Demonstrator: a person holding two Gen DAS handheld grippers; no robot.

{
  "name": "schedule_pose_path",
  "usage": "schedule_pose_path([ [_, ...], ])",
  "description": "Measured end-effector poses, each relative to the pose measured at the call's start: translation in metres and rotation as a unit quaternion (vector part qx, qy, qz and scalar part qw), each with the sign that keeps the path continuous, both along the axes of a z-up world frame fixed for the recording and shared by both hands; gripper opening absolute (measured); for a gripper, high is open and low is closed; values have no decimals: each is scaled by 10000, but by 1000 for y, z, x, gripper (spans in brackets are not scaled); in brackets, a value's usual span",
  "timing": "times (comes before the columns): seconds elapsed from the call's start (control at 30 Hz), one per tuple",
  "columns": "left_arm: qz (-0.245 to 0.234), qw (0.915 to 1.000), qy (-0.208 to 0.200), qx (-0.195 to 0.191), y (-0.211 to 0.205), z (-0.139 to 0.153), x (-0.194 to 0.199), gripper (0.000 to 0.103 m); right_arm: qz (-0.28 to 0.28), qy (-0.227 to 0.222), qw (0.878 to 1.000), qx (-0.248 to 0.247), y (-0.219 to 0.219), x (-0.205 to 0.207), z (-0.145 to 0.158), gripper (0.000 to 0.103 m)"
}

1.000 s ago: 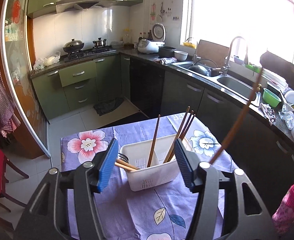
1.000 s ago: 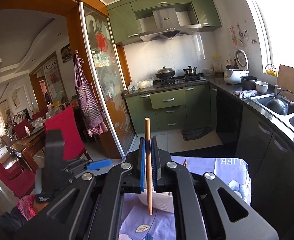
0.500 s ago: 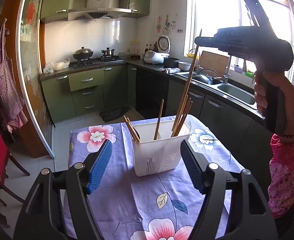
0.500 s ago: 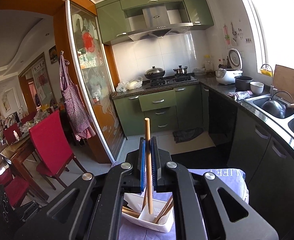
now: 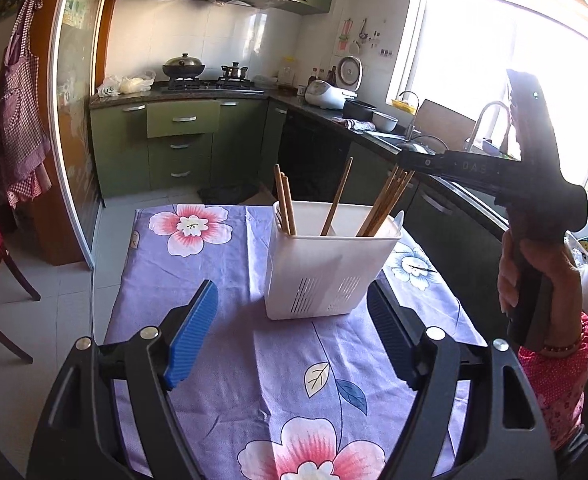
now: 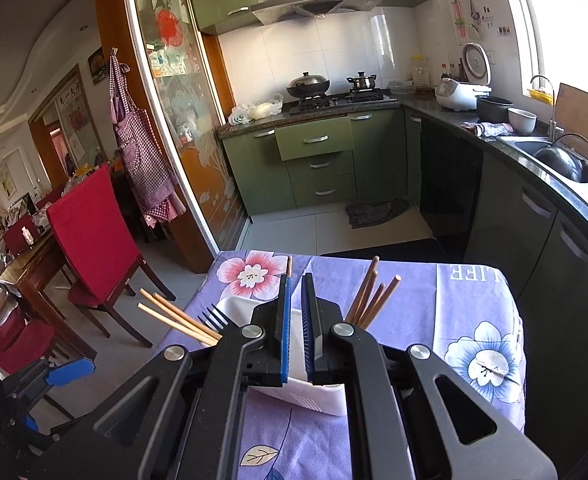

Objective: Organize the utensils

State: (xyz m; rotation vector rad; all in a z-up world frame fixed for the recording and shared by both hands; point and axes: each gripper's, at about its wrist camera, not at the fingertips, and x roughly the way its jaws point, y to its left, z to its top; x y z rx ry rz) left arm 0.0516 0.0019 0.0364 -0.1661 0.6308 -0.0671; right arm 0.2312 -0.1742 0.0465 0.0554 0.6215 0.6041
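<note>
A white slotted utensil basket (image 5: 330, 268) stands upright on the purple flowered tablecloth (image 5: 197, 280). It holds two chopsticks (image 5: 285, 204) at the left, one chopstick (image 5: 338, 196) in the middle and a bunch of chopsticks (image 5: 386, 204) at the right. My left gripper (image 5: 291, 292) is opening. The basket's near end is between its fingertips and the pads stand off it. My right gripper (image 6: 296, 280) hovers over the basket (image 6: 233, 308), pads together except for a thin slit with no stick in it. A fork (image 6: 213, 320) leans beside the left chopsticks (image 6: 173, 314).
A person's hand (image 5: 534, 272) holds the right gripper (image 5: 406, 158) above the basket's right side. The table ends just beyond the basket. A red chair (image 6: 89, 232) stands to the left. Dark cabinets and a sink counter (image 6: 554, 208) run along the right.
The left jaws spread off the basket's sides and drew back. The right gripper came down over the basket. The chopstick it held upright no longer shows between its pads.
</note>
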Motion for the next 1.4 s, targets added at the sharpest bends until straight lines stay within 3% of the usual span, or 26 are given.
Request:
schedule_pose_path([
  [0.2,85,9999,17,-81,2,-5,-3,75,54,-254,9995,181,-13,-37,-4,11],
  [0.27,137,9999,12,-41,2,-7,-5,77,44,-327,9992,206,-20,-55,-9,21],
  [0.33,178,9998,-6,25,1,-9,-6,81,-13,-420,9989,218,-29,-75,-16,48],
  [0.43,183,9997,-37,126,-1,-12,-10,86,-146,-635,9976,218,-41,-108,-30,63],
  [0.6,166,9998,-6,124,0,-22,-20,88,-513,-724,9959,176,-62,-156,-55,75],
  [0.73,213,9996,-58,164,0,-29,-32,90,-910,-997,9908,63,-72,-194,-75,97],
  [0.93,267,9990,-180,300,-3,-37,-52,93,-1427,-1388,9799,-107,-81,-234,-94,98],
  [1.2,378,9974,-316,520,-5,-37,-72,95,-1641,-1278,9781,-68,-90,-233,-91,98],
  [1.4,377,9982,-304,356,0,-35,-79,95,-1621,-1219,9791,-172,-88,-235,-90,98],
])
